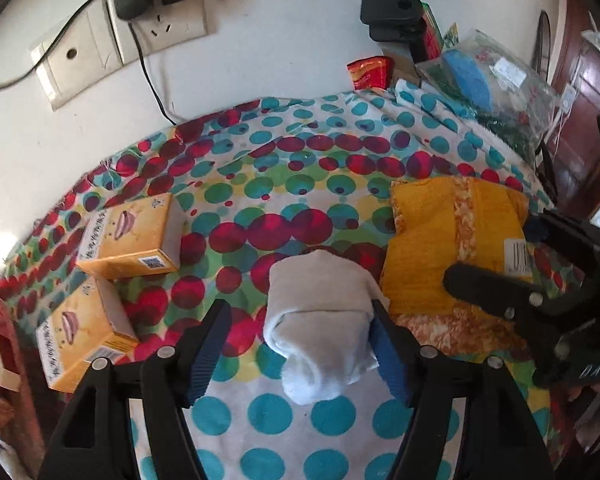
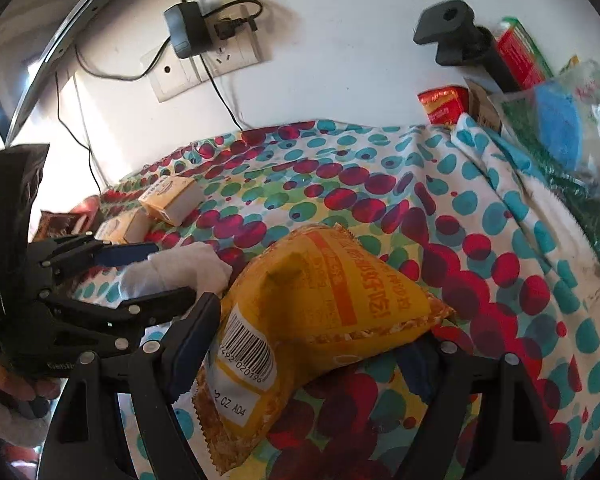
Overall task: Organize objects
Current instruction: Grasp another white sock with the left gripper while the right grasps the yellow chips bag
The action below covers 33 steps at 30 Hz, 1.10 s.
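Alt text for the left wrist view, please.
The open left gripper straddles a rolled white sock on a polka-dot cloth. Two orange boxes lie to its left, a yellow snack bag to its right under the right gripper.

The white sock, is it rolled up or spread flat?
Rolled up. The white sock sits as a thick bundle on the dotted cloth, its end folded over.

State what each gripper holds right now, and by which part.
Nothing is gripped. The left gripper stands open around the white sock roll; the right gripper stands open around the yellow snack bag.
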Available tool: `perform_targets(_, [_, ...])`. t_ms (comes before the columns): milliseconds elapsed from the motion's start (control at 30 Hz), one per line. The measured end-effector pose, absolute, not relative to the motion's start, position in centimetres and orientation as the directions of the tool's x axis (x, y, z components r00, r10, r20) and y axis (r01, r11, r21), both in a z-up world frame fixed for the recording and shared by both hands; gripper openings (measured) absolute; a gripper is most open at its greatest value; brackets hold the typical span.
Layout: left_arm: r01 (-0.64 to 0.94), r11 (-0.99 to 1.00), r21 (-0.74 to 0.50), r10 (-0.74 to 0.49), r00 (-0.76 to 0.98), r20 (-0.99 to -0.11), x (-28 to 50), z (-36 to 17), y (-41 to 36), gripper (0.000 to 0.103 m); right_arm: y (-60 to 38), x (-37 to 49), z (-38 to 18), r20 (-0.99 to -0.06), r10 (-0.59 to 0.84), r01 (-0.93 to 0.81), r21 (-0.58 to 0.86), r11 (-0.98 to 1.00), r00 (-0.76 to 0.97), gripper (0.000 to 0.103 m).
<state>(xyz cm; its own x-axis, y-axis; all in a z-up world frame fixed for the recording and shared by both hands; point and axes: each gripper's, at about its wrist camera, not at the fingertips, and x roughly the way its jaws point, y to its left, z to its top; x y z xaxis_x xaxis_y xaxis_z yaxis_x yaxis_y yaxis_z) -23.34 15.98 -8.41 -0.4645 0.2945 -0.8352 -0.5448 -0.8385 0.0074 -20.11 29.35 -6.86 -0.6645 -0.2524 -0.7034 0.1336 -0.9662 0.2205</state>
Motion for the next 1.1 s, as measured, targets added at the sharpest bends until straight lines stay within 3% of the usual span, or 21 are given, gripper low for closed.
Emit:
perform_targets(267, [-0.446, -0.881, -0.157, 0.380, -0.469, -0.797, -23.3, -9.7, 14.6, 0.073, 28.0, -20.8, -7.9, -0.758, -0.224, 0.159, 0.160, -0.974, -0.613, 0.080])
perform_targets(667, [-0.427, -0.888, -0.167, 0.393, -0.522, -0.757, -22.9, -9.9, 14.2, 0.072, 27.8, -20.9, -8.4, -0.767, -0.220, 0.151, 0.161, -0.975, -0.602, 0.084])
perform_targets(867, [-0.427, -0.880, -0.208, 0.425, -0.512, -0.746, -23.0, -9.8, 13.6, 0.071, 27.5, -20.9, -8.5, -0.771, -0.233, 0.168, 0.165, -0.972, -0.592, 0.095])
perform_targets(900, [-0.427, -0.879, -0.213, 0.429, -0.511, -0.745, -23.1, -9.8, 13.5, 0.071, 27.4, -20.9, -8.6, -0.772, -0.242, 0.177, 0.169, -0.970, -0.588, 0.101])
perform_targets(1033, [-0.420, -0.884, -0.207, 0.420, -0.519, -0.745, -23.0, -9.8, 13.5, 0.071, 27.1, -20.9, -8.5, -0.775, -0.242, 0.182, 0.166, -0.969, -0.583, 0.101])
perform_targets(1067, [-0.416, -0.887, -0.201, 0.414, -0.522, -0.746, -23.0, -9.8, 13.5, 0.069, 27.0, -20.9, -8.5, -0.776, -0.235, 0.177, 0.160, -0.971, -0.585, 0.101])
perform_targets(1100, [-0.424, -0.881, -0.211, 0.427, -0.518, -0.741, -22.8, -9.8, 13.5, 0.058, 26.9, -20.9, -8.5, -0.775, -0.233, 0.175, 0.159, -0.972, -0.587, 0.097])
